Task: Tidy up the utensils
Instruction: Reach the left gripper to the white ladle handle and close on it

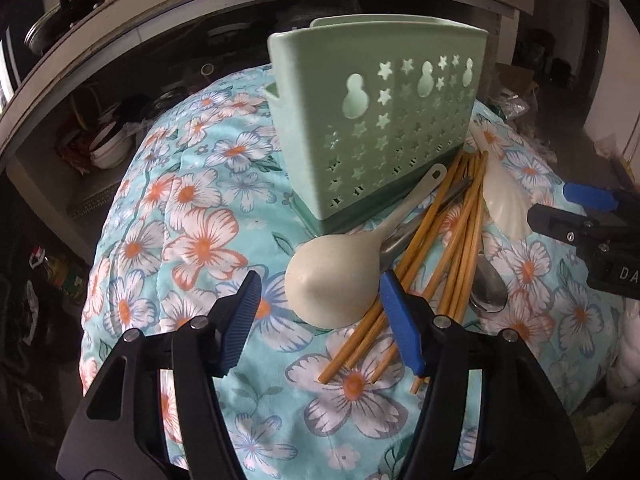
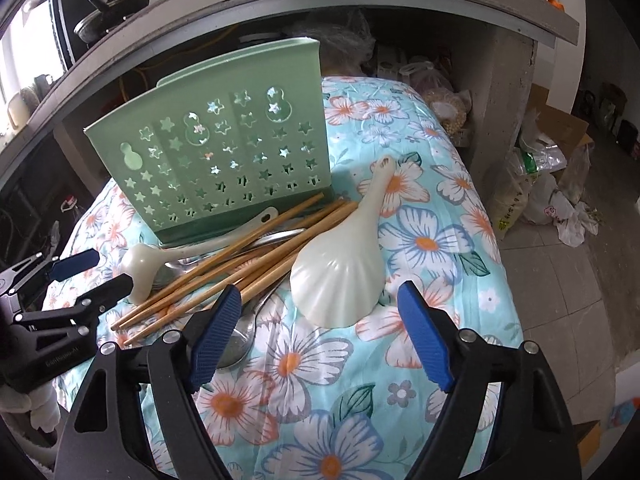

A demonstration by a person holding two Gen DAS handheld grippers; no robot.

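left gripper (image 1: 320, 320): we see jaws wide, beige spoon (image 1: 332, 280) between the pads
right gripper (image 2: 324, 332): wide, white scoop (image 2: 340, 276) just ahead
holder (image 1: 376, 120): upright behind chopsticks (image 1: 440, 248)

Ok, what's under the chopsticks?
Metal spoons lie under the chopsticks, handles crossing beneath toward the green holder. How many is hidden by the sticks.
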